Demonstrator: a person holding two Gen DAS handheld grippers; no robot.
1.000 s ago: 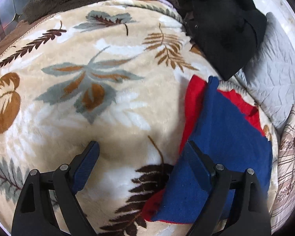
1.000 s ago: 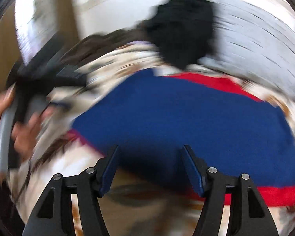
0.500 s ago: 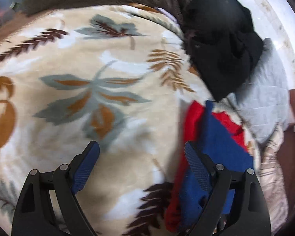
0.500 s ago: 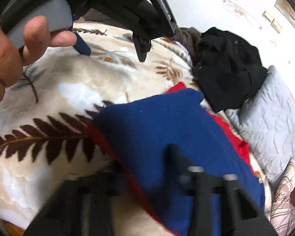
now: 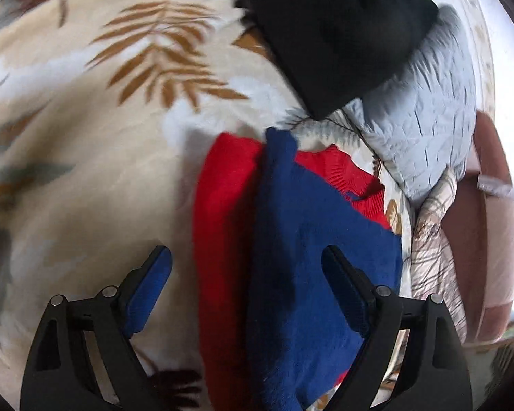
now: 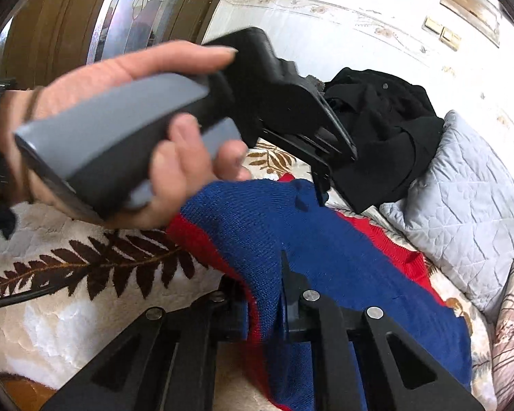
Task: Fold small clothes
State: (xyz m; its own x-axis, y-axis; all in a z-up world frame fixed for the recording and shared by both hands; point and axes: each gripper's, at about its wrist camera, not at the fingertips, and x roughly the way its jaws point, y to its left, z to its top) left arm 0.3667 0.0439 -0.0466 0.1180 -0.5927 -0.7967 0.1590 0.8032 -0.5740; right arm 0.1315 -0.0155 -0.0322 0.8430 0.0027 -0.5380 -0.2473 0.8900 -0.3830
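Right tool [image 6: 264, 311] now clamping sweater [image 6: 325, 239].

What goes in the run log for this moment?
right claw: shut on blue and red knit garment | left claw: open, above garment, empty | garment: on leaf-print plush blanket | fold: incomplete

Both pictures are bright with daylight. The left view is blurry, mostly on the leaf blanket [image 5: 85, 137]. The right view is sharper, but the hand [image 6: 126, 130] is smeared. Edges bend and go dark. The white wall [image 6: 325, 17] glares.
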